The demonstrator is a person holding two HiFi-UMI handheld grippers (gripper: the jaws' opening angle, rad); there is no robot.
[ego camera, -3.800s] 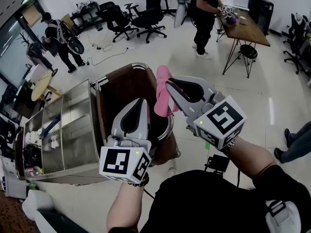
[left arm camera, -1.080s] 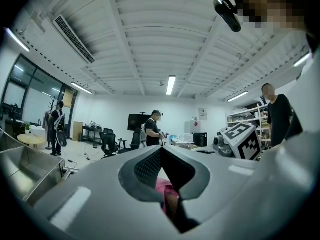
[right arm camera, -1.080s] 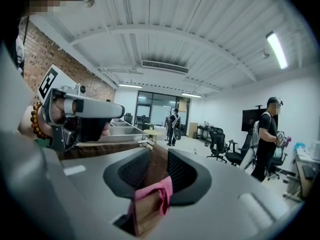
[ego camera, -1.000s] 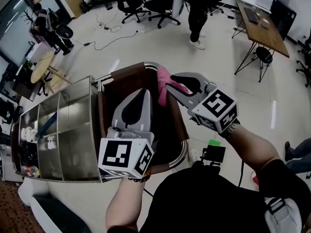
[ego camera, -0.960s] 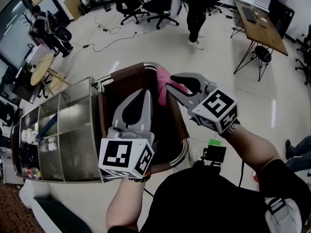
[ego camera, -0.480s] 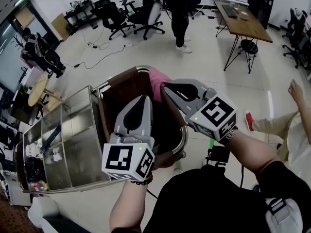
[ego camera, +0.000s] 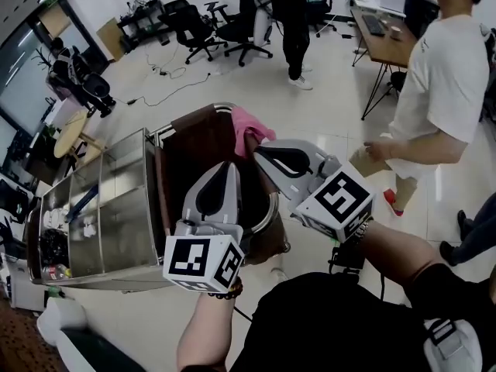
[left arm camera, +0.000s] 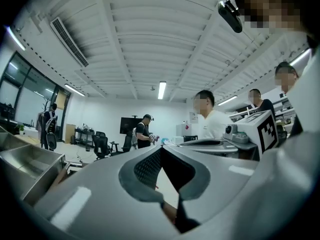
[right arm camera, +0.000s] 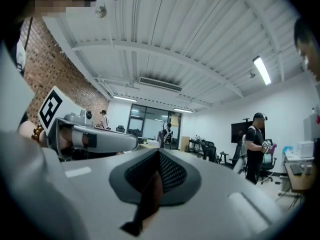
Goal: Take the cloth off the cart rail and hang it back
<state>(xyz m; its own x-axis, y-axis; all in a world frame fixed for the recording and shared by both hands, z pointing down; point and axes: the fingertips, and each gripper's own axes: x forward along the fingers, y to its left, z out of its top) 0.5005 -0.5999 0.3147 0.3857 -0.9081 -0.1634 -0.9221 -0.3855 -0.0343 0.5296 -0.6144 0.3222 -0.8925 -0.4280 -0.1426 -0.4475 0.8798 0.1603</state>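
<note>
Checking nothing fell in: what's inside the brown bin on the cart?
Only the bin's dark brown inner wall shows, with the pink cloth at its far rim. The left gripper and right gripper cover the bottom, so any contents there cannot be seen.

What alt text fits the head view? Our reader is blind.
The left gripper and right gripper, both shut and empty, hang over a steel cart; a pink cloth drapes its far rail, just beyond the right one's tip.

Floor [ego camera: 333,122] beyond the cart [ego camera: 124,208] lies open (a person [ego camera: 434,76] crowds the right).
</note>
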